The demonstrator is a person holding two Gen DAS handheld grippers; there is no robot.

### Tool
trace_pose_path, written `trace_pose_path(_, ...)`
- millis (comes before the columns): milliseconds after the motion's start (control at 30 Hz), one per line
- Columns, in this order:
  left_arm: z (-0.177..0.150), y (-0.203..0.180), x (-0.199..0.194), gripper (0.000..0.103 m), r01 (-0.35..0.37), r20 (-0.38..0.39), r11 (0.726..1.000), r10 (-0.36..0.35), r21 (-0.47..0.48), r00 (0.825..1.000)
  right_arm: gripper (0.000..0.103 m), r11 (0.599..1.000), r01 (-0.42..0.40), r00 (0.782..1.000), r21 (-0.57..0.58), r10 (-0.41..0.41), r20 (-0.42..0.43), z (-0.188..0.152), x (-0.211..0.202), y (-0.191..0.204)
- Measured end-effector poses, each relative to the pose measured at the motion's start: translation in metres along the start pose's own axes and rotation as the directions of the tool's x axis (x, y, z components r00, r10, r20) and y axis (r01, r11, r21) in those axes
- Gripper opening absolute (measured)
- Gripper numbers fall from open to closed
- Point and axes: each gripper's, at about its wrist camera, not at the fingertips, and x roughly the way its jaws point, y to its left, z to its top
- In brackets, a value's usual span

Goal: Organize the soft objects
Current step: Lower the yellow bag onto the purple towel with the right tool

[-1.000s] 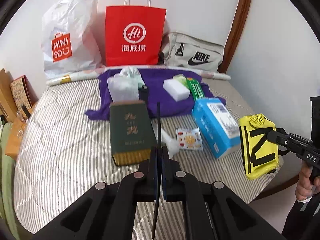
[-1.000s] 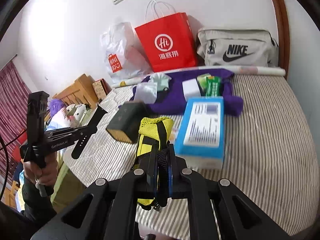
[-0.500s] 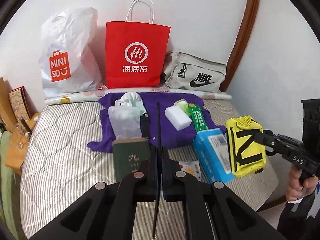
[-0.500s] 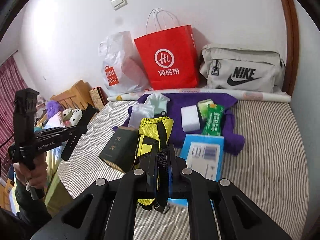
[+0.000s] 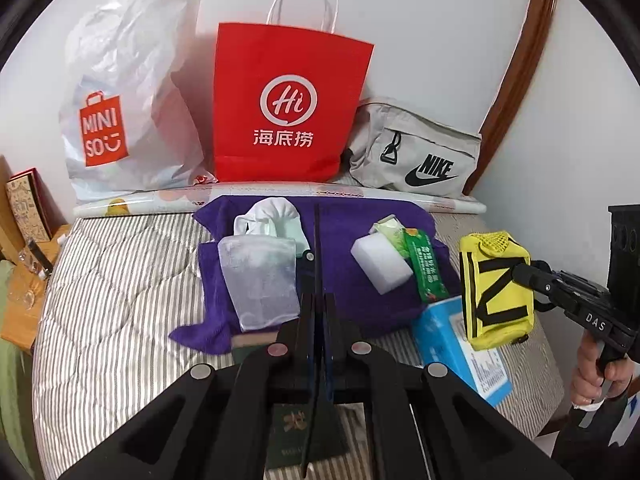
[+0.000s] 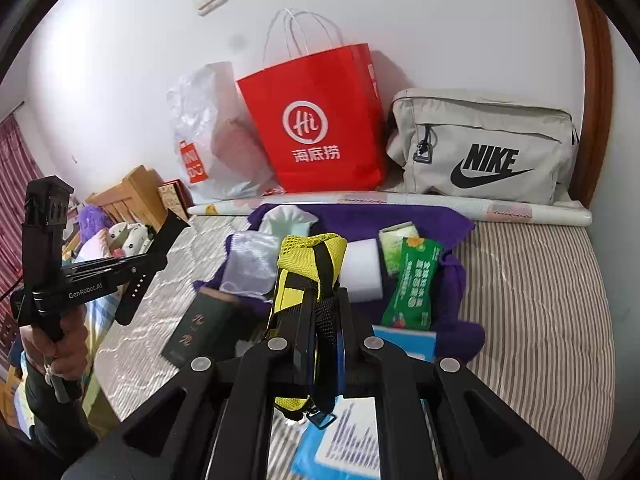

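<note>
My right gripper (image 6: 318, 300) is shut on a yellow mesh pouch (image 6: 308, 268) with black straps and holds it in the air above the bed. In the left wrist view the pouch (image 5: 494, 288) hangs at the right, over a blue box (image 5: 460, 352). My left gripper (image 5: 318, 300) is shut and empty above a dark green box (image 5: 304, 428). A purple cloth (image 5: 344, 248) on the striped bed carries a white sponge (image 5: 380, 264), a green packet (image 5: 424, 268), a clear pouch (image 5: 260, 280) and a white sock bundle (image 5: 272, 216).
A red paper bag (image 5: 288, 104), a white Miniso plastic bag (image 5: 128, 96) and a grey Nike bag (image 5: 416, 156) stand against the wall at the back. A rolled printed sheet (image 5: 280, 196) lies before them. A wooden bedside stand (image 5: 24, 264) is at left.
Both grippers have moved forward toward the wall, so the bags and purple cloth look nearer. The yellow pouch has travelled with the right gripper from the bed's edge toward the cloth.
</note>
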Motion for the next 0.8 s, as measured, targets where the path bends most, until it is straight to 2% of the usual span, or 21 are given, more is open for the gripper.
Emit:
trace_pose_path(433,0.027,0.028,0.069,0.004,0.008,-0.079,0.999,-0.011,-0.039,0.997,0.008,0.998,0.045,0.998,0.038,-0.043,-0.052,0.028,0.064,-0.035)
trace_pose_path(633,0.035,0.034,0.095,0.004,0.019,-0.116,0.999,-0.024,-0.049,0.993,0.008,0.997,0.051,0.995,0.052,-0.046,-0.087,0.032,0.089,-0.048)
trace_pose_path(800,0.038,0.043,0.115,0.004,-0.003,-0.146,0.997,-0.008,-0.073,0.989,0.008,0.996,0.056,0.992,0.063,-0.049,-0.113,0.031,0.108,-0.059)
